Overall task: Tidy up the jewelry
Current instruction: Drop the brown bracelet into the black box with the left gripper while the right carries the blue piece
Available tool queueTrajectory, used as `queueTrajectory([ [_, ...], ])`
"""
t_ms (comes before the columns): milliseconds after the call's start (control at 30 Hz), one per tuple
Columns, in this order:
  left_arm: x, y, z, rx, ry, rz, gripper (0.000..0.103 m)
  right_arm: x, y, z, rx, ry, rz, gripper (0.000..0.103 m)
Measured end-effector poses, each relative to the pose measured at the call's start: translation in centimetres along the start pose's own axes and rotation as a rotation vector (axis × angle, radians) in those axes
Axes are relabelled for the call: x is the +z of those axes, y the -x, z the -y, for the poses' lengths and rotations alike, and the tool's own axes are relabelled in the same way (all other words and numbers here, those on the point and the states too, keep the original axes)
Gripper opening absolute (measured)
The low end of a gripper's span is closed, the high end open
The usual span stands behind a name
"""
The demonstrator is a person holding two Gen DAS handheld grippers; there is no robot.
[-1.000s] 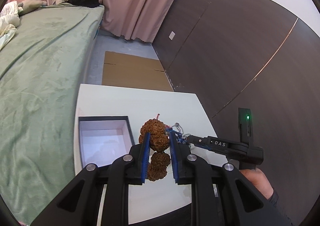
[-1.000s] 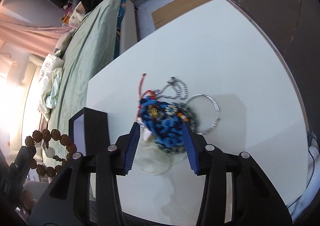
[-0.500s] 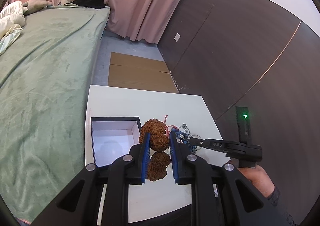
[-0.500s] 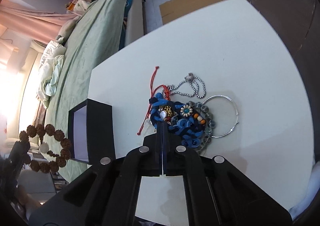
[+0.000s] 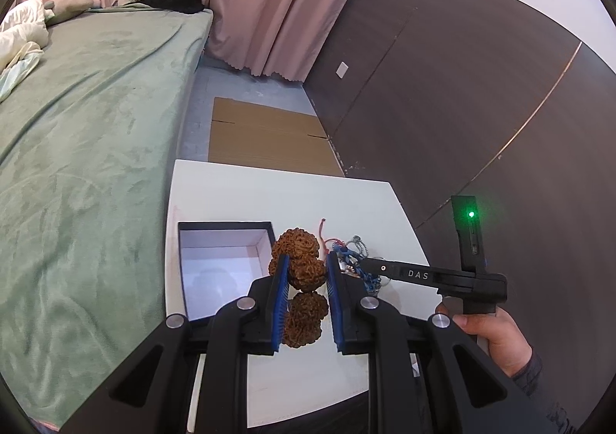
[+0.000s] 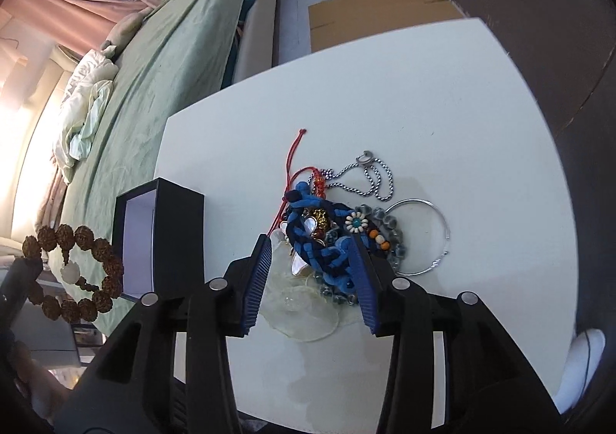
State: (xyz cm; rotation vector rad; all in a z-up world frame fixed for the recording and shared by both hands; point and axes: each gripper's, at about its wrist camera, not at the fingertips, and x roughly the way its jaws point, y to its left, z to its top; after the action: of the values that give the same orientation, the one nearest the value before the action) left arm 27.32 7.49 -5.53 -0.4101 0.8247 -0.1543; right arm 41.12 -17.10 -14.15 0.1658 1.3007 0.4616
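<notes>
Between the blue pads of the left gripper (image 5: 306,268) a brown bead bracelet (image 5: 300,272) is clamped, its rough, walnut-like beads bunched between and just ahead of the fingertips; in the right wrist view the same bracelet (image 6: 77,268) is seen hanging as a loop with one pale bead, held off the table at the far left. Just to the left of the left fingers an open black box (image 5: 223,264) with a white interior is set on the white table (image 5: 277,195), and nothing is seen inside it. Parted jaws are shown on the right gripper (image 6: 312,272), which have just been opening, and no piece is pinched by them; its fingertips are poised low over a jewelry pile (image 6: 331,241), with the heap lying between and just ahead of the pads. Within the pile a blue braided cord piece (image 6: 327,257) is seen between the fingers, a red string (image 6: 294,161) is stretched away ahead of them, a silver ball chain (image 6: 373,180) is curled ahead and to the right, and a thin silver hoop (image 6: 423,237) is laid just beside the right finger. Translucent disc-shaped pieces (image 6: 304,314) are spread under the gap. Whether the pads touch the pile cannot be told. The right gripper is held by a hand (image 5: 496,338).
</notes>
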Motion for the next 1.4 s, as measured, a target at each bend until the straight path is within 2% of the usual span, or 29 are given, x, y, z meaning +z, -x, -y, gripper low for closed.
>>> queueTrajectory([
  [67, -0.1, 0.0, -0.3, 0.005, 0.011, 0.0, 0.017, 0.1, -0.8, -0.1, -0.012, 0.011, -0.016, 0.041],
  [100, -0.1, 0.0, -0.5, 0.007, 0.015, 0.0, 0.017, 0.1, -1.5, -0.1, -0.021, 0.016, -0.032, 0.038],
  [167, -0.3, 0.0, -0.8, 0.008, 0.021, -0.001, 0.017, 0.1, -2.2, -0.1, -0.052, 0.025, -0.043, 0.025],
  [200, -0.3, 0.0, -0.9, 0.008, 0.023, -0.002, 0.017, 0.1, -2.1, 0.0, -0.062, 0.024, -0.039, 0.011],
  [300, -0.5, -0.1, -1.1, 0.008, 0.027, -0.004, 0.017, 0.1, -1.2, 0.7, -0.006, -0.019, -0.029, 0.01],
  [567, -0.2, -0.8, -1.1, 0.004, 0.027, -0.009, 0.017, 0.0, 2.1, 0.3, 0.062, -0.021, 0.018, 0.01],
  [900, 0.8, -3.3, -2.6, 0.047, 0.055, -0.034, 0.019, 0.3, 6.4, -3.6, 0.16, 0.046, 0.073, 0.01],
  [933, 0.9, -3.5, -2.8, 0.056, 0.061, -0.032, 0.022, 0.3, 6.6, -4.1, 0.168, 0.053, 0.075, 0.01],
  [1000, 1.0, -3.3, -3.1, 0.071, 0.078, -0.02, 0.055, 0.3, 6.8, -5.3, 0.193, 0.069, 0.074, 0.01],
  [1067, 0.9, -2.6, -3.4, 0.079, 0.084, 0.015, 0.057, 0.2, 6.8, -6.6, 0.22, 0.086, 0.067, 0.01],
  [1167, 0.8, -1.9, -4.1, 0.084, 0.097, 0.017, 0.057, 0.1, 6.3, -8.6, 0.25, 0.106, 0.053, 0.01],
  [1233, 0.6, -1.2, -4.7, 0.103, 0.101, 0.024, 0.063, 0.0, 5.8, -9.8, 0.267, 0.116, 0.041, 0.01],
  [1300, 0.4, -0.4, -5.2, 0.121, 0.105, 0.04, 0.075, -0.1, 5.0, -11.1, 0.282, 0.129, 0.027, 0.01],
  [1400, 0.1, 0.6, -6.0, 0.136, 0.115, 0.052, 0.08, -0.3, 3.9, -12.7, 0.297, 0.143, 0.008, 0.01],
])
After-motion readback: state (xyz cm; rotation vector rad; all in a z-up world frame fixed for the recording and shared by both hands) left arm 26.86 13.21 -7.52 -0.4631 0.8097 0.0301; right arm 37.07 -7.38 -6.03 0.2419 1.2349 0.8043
